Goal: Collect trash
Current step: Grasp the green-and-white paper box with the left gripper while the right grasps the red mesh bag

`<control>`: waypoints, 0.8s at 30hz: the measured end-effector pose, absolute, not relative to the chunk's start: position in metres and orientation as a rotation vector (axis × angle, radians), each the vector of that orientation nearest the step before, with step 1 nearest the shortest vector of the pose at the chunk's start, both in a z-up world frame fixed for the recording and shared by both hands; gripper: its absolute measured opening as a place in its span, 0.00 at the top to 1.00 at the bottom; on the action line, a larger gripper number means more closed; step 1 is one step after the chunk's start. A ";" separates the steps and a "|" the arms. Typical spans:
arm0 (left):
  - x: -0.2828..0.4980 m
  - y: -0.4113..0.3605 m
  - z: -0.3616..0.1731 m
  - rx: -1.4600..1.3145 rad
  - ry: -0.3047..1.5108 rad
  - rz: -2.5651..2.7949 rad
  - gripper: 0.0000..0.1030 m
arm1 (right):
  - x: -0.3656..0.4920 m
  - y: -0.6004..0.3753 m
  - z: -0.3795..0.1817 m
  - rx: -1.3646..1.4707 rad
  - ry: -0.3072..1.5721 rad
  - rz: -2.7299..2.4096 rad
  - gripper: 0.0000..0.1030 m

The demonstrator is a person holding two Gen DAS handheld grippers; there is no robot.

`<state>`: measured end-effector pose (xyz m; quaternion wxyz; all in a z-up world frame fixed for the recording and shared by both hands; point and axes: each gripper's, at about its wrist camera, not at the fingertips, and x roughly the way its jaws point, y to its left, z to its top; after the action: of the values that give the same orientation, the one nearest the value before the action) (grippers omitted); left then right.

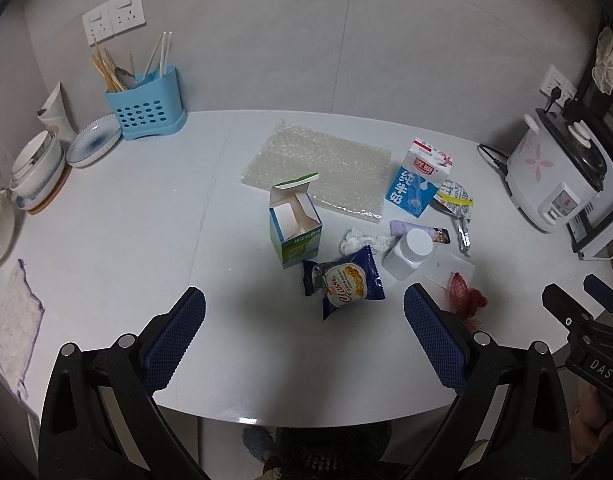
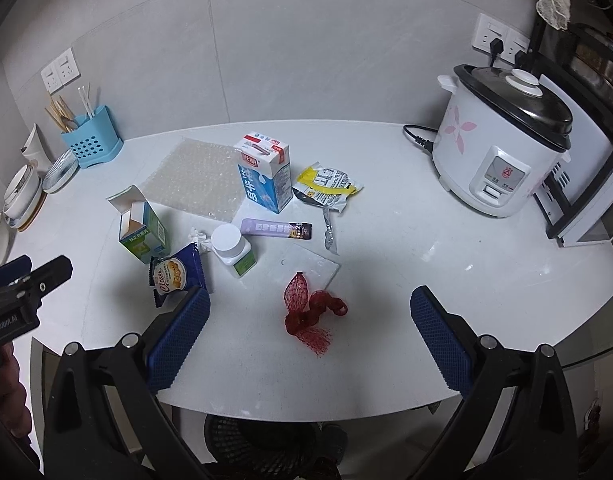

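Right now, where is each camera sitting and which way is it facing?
Left wrist: on the left gripper, open, over the table's near edge, facing the snack wrapper; the right gripper shows far right.
Right wrist: on the right gripper, open, facing the red net; the left gripper shows far left.
Both share the milk carton.

At the bottom of the frame we see our right gripper spread wide over the white table, nothing between its blue pads. A red mesh net lies crumpled in the gap between them. Further up sit a white bottle, a dark blue snack wrapper and an opened green box. A blue milk carton stands near centre, touching a sheet of bubble wrap. A rice cooker fills the upper right, and our left gripper enters at the left edge
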<state>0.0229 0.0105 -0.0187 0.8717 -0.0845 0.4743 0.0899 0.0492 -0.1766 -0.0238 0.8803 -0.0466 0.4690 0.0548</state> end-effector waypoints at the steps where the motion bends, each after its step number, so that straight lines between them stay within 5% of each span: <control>1: 0.027 0.013 -0.024 -0.183 0.994 0.192 0.06 | 0.053 -0.175 -0.030 -0.102 0.981 0.121 0.06; 24: 0.126 0.046 -0.121 -0.207 1.056 0.317 0.06 | 0.106 -0.181 -0.136 -0.052 1.136 0.102 0.21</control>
<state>0.1261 0.0456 -0.1208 0.8467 -0.0983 0.5008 0.1505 0.1058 -0.1805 -0.1356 0.8415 -0.0248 0.5376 0.0482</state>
